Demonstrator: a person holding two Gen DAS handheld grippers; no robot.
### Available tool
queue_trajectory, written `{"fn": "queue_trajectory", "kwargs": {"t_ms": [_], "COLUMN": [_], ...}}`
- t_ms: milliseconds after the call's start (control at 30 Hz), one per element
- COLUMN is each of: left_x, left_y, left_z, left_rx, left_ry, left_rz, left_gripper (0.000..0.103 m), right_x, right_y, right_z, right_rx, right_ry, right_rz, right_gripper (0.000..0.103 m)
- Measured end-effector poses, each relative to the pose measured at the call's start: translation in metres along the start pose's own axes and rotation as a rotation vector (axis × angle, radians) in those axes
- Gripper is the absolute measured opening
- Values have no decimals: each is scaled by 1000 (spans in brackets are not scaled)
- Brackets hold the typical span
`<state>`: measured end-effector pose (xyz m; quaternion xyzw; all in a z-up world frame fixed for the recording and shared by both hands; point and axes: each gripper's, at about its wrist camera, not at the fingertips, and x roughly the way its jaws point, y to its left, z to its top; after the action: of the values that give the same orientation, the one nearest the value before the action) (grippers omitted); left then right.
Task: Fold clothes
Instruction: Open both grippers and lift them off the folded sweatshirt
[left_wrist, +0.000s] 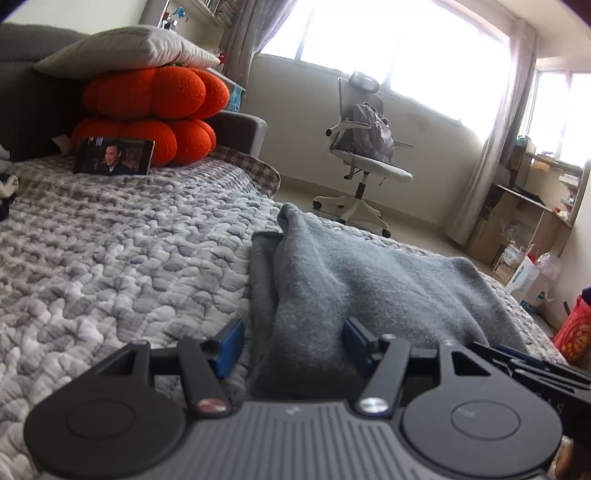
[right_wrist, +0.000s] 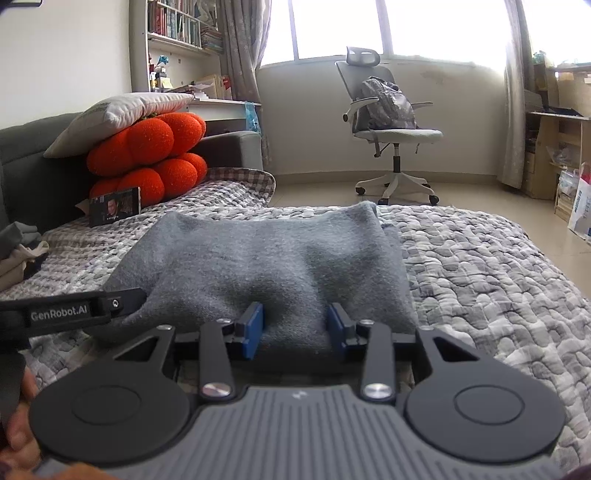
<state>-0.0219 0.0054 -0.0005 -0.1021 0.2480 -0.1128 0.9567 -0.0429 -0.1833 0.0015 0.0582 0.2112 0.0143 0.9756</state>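
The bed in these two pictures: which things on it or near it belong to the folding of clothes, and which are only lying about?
For the job:
- grey garment, lying on the bed
- left tongs and right tongs, both at its near edge
- pile of clothes at the left

Only lying about:
- orange cushions
- pillow
- phone
- office chair with backpack

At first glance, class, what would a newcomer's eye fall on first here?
Probably the two bright orange pumpkin cushions stacked under a pale pillow at the bed's far left. Next, the grey garment folded on the quilted bedspread, and the white office chair holding a backpack by the window.
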Motion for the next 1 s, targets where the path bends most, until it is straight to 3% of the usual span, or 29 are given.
{"fn": "queue_trajectory", "kwargs": {"t_ms": [400,600,700,1000], "left_x": [1,1,0,-2], "left_y": [0,0,-2,-4], "left_z": [0,1,1,1], "left_rx": [17,15,17,27], "left_ry": [4,7,7,6], "left_rz": [8,8,12,23], "left_gripper": [62,62,62,64], "right_x": [-8,-14,-16,-19], "right_y": [-8,-13,-21,-8], "right_z": [-2,-3,-2,6], "right_rx": [54,49,86,41], "right_ry": [-14,-22,-23,-60], "right_rz": [-59,-130,-113,-57], "right_gripper": [40,40,41,46]}}
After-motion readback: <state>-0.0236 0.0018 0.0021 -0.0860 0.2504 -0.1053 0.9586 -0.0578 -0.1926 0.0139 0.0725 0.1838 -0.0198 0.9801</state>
